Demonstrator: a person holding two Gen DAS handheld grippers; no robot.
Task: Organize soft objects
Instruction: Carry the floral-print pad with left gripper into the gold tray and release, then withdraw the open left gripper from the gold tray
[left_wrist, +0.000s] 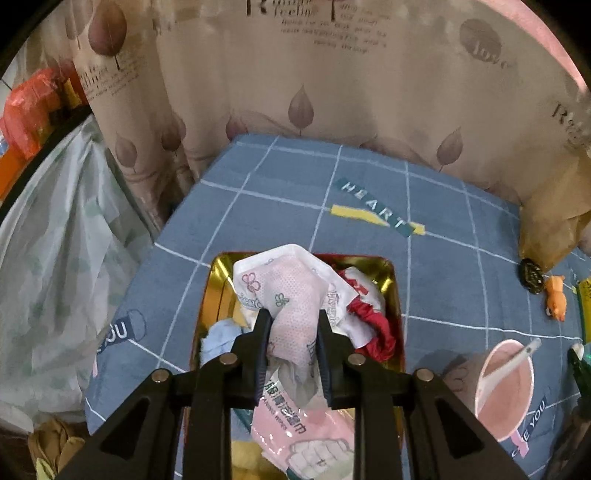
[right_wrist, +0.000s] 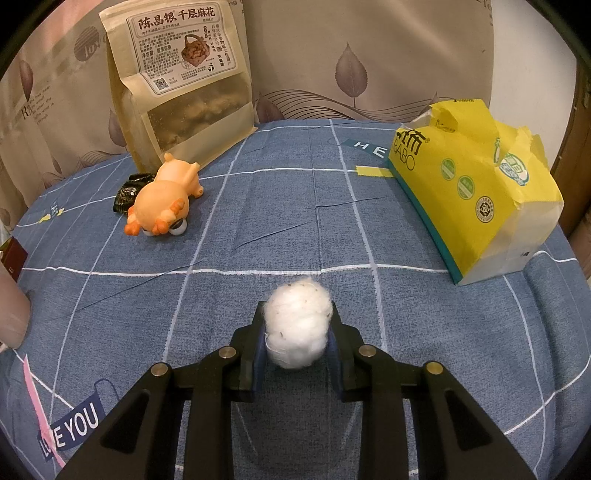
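In the left wrist view my left gripper (left_wrist: 293, 314) is shut on a pink-and-white flowered soft pack (left_wrist: 284, 291), holding it over a gold tin (left_wrist: 218, 284) on the blue checked cloth. The tin holds a red scrunchie (left_wrist: 373, 325), a light blue cloth (left_wrist: 219, 339) and a pink wipes packet (left_wrist: 306, 432). In the right wrist view my right gripper (right_wrist: 297, 314) is shut on a white cotton ball (right_wrist: 297, 325), held just above the cloth. An orange squishy toy (right_wrist: 162, 199) lies to the far left.
A kraft snack bag (right_wrist: 181, 85) stands at the back left with a black wrapper (right_wrist: 129, 192) before it. A torn yellow tissue pack (right_wrist: 476, 184) lies at right. A pink cup with a spoon (left_wrist: 506, 387) stands right of the tin. A curtain backs the table.
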